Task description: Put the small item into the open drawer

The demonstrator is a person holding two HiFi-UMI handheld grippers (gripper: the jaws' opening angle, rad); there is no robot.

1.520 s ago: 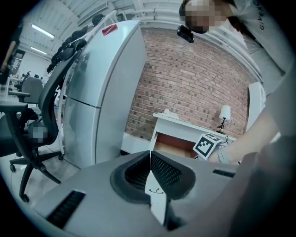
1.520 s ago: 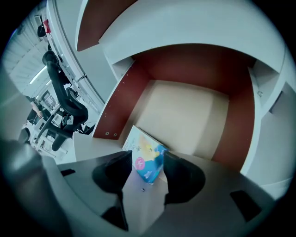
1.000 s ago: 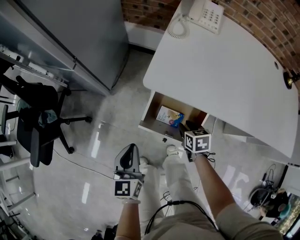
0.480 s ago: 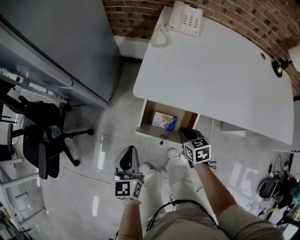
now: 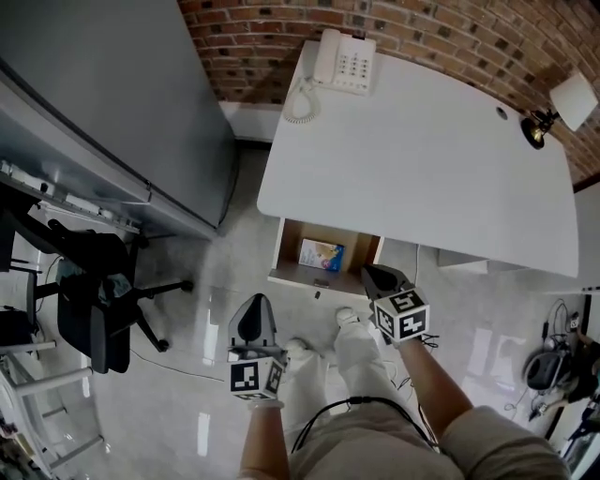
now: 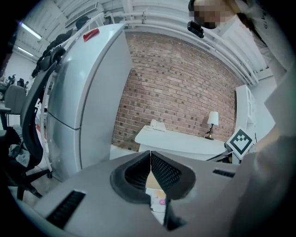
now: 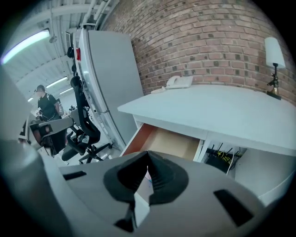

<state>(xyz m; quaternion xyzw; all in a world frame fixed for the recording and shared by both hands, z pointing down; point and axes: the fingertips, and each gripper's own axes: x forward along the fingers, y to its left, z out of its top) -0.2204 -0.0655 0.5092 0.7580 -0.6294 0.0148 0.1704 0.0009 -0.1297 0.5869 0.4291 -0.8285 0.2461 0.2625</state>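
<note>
1. Head view: a white desk [image 5: 422, 159] is seen from above, set against a brick wall [image 5: 450, 28], with a telephone [image 5: 343, 61] at its far left corner and a lamp [image 5: 561, 101] at its far right.
2. The drawer [image 5: 284, 246] under the desk's near edge is pulled open, and its wooden bottom is exposed.
3. The small item [image 5: 322, 254], a flat box printed in pale blue and yellow, is lying inside the drawer on the bottom.
4. The left gripper [image 5: 257, 302] is held over the pale floor, on the near side of the drawer and well apart from it. In the left gripper view its jaws are seen closed tip to tip, with nothing caught between them.
5. The right gripper [image 5: 373, 273] is held just in front of the drawer's right front corner. In the right gripper view its jaws are pressed together and empty, and the open drawer is seen beyond them.
6. A black office chair [image 5: 89, 300] and a tall grey cabinet [image 5: 112, 94] are placed to the left of the desk.
7. The person's legs and light shoes [image 5: 323, 333] are visible between the two grippers.
</note>
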